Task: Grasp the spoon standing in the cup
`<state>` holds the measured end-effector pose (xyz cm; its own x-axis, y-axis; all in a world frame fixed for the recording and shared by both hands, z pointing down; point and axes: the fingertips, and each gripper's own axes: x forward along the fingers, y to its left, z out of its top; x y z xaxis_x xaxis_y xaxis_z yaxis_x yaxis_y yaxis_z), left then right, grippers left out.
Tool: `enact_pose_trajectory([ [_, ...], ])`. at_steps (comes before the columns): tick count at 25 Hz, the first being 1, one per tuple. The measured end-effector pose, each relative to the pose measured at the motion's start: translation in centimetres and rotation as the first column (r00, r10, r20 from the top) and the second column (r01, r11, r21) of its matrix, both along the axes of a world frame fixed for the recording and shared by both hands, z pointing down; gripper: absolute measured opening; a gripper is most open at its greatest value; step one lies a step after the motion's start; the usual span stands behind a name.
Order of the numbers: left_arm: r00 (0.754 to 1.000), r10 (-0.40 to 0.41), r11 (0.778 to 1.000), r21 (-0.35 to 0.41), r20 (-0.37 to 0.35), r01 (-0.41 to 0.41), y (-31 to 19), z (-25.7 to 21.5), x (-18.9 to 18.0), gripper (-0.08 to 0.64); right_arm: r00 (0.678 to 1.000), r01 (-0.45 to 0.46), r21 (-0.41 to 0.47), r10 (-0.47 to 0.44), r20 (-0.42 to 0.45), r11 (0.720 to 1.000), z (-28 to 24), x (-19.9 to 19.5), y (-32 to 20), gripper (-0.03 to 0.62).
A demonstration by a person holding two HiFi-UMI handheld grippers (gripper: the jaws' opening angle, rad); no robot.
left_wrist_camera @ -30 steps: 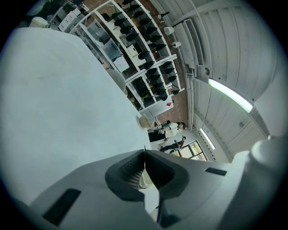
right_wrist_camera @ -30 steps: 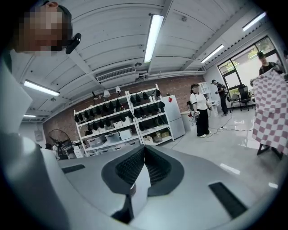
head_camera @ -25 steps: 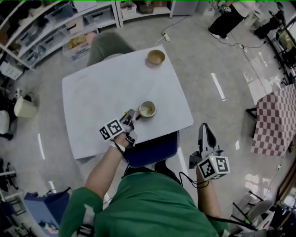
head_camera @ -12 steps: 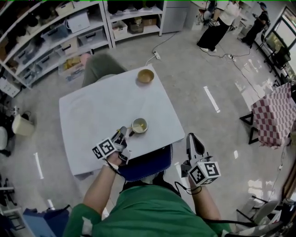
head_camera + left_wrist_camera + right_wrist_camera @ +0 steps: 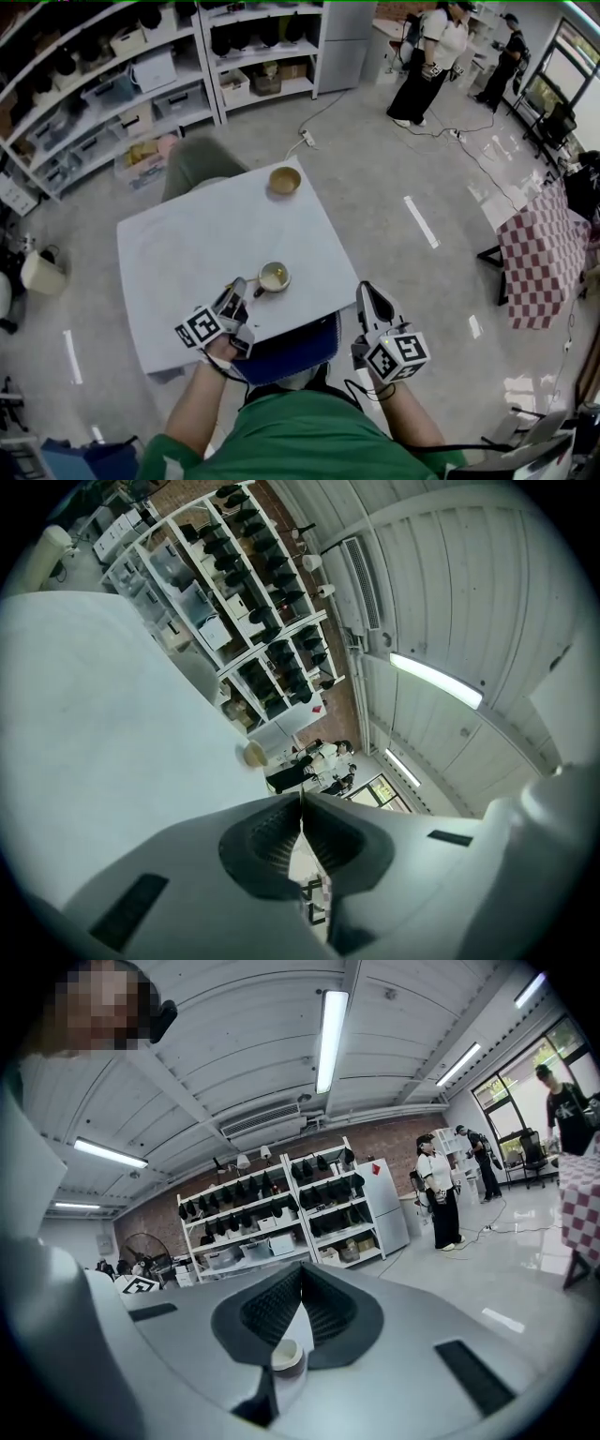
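Note:
A pale cup (image 5: 274,277) stands near the front edge of the white table (image 5: 187,253). A thin stub sticks out of its left side toward my left gripper; I cannot make out a spoon for certain. My left gripper (image 5: 236,292) hovers just left of the cup, its jaws shut (image 5: 301,799) with nothing seen between them. My right gripper (image 5: 364,292) is off the table's front right corner, also shut (image 5: 302,1271) and empty. In the right gripper view the cup (image 5: 286,1356) shows low beneath the pads.
A tan bowl (image 5: 284,180) sits at the table's far edge and also shows in the left gripper view (image 5: 253,754). A blue chair (image 5: 291,345) is tucked under the front edge. Shelves (image 5: 141,66) line the back, people (image 5: 424,56) stand far right, and a checked cloth (image 5: 539,267) hangs right.
The head view has tilted up, showing more of the room. My left gripper has risen and drawn slightly back from the cup, still shut. The right gripper has kept its place.

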<state>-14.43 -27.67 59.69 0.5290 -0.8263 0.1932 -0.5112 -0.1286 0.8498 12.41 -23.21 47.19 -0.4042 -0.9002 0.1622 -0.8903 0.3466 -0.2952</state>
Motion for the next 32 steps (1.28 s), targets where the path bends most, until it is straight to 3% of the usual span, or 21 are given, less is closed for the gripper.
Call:
enact_pose_trajectory([
  [10,1.000,0.005,0.992,0.129,-0.021,-0.002,0.6,-5.9,0.5,0.023,0.999,0.049,0.030,-0.049,-0.001,0.998,-1.5,-1.1,-0.5,0.023],
  [15,0.999,-0.030,0.992,0.125,-0.022,0.032,2.3,-6.8,-0.2,0.023,0.997,0.073,0.049,-0.074,0.002,0.996,-2.0,-1.8,0.3,0.023],
  [24,0.999,-0.040,0.979,0.201,-0.022,0.043,3.0,-10.4,-0.4,0.023,0.992,0.126,0.069,-0.126,-0.013,0.990,-2.9,-3.4,-0.4,0.023],
  [29,0.999,-0.028,0.960,0.276,-0.030,0.035,3.5,-13.6,-0.6,0.023,0.987,0.158,0.094,-0.156,-0.023,0.983,-4.4,-4.5,-0.2,0.023],
  [32,0.998,-0.043,0.962,0.270,-0.039,0.052,4.1,-13.5,-1.6,0.023,0.984,0.180,0.092,-0.179,-0.019,0.979,-3.9,-5.7,-0.1,0.023],
])
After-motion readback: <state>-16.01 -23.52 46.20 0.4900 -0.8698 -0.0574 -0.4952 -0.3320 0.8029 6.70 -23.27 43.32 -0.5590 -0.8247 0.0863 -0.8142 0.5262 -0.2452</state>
